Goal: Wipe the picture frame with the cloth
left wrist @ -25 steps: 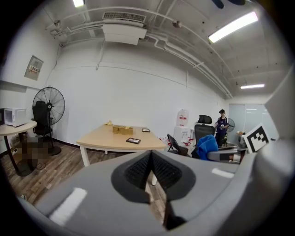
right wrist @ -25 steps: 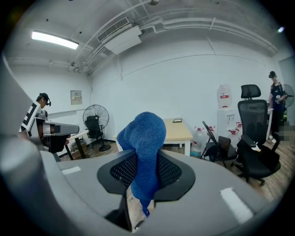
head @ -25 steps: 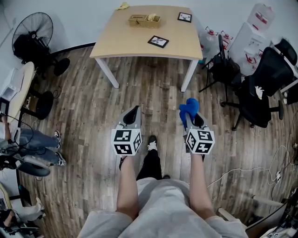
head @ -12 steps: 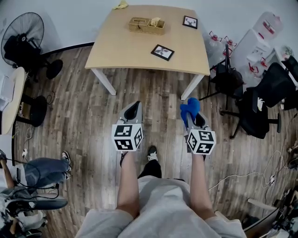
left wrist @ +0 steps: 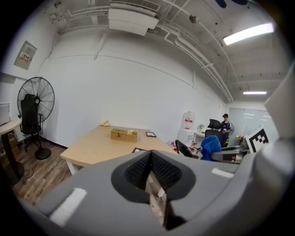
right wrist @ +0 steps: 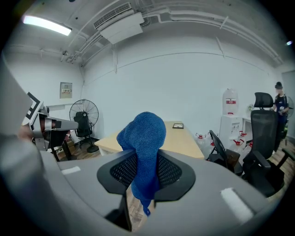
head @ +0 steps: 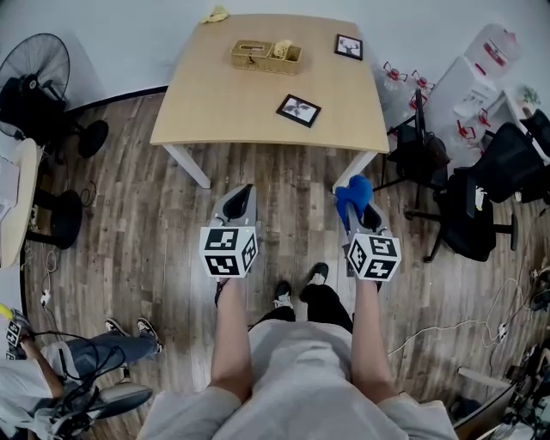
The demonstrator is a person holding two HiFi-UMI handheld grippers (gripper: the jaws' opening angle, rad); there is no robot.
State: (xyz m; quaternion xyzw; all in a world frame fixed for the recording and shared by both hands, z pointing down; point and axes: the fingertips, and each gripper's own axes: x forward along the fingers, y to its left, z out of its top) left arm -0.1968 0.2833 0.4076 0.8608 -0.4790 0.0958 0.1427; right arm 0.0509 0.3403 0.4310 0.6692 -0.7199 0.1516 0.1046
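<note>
A black picture frame (head: 299, 110) lies flat on the wooden table (head: 223, 103), towards its near right. A second frame (head: 348, 46) sits at the far right corner. Both grippers hang over the floor, short of the table's near edge. My right gripper (head: 359, 210) is shut on a blue cloth (head: 353, 195), which bunches above the jaws (right wrist: 143, 138). My left gripper (head: 246, 192) is shut with nothing in it; its pads meet in the left gripper view. That view shows the far frame (left wrist: 150, 134) behind a basket (left wrist: 123, 134).
A wicker basket (head: 265, 56) and a yellow object (head: 215, 15) sit at the table's far side. Black office chairs (head: 481, 198) and water jugs (head: 468, 73) crowd the right. A standing fan (head: 34, 82) is at the left. A seated person (head: 51, 382) is at the lower left.
The person carrying the grippers has stepped forward, so the table is nearer. Both grippers keep their pose, the cloth still held. The seated person at the left has slid towards the lower corner.
</note>
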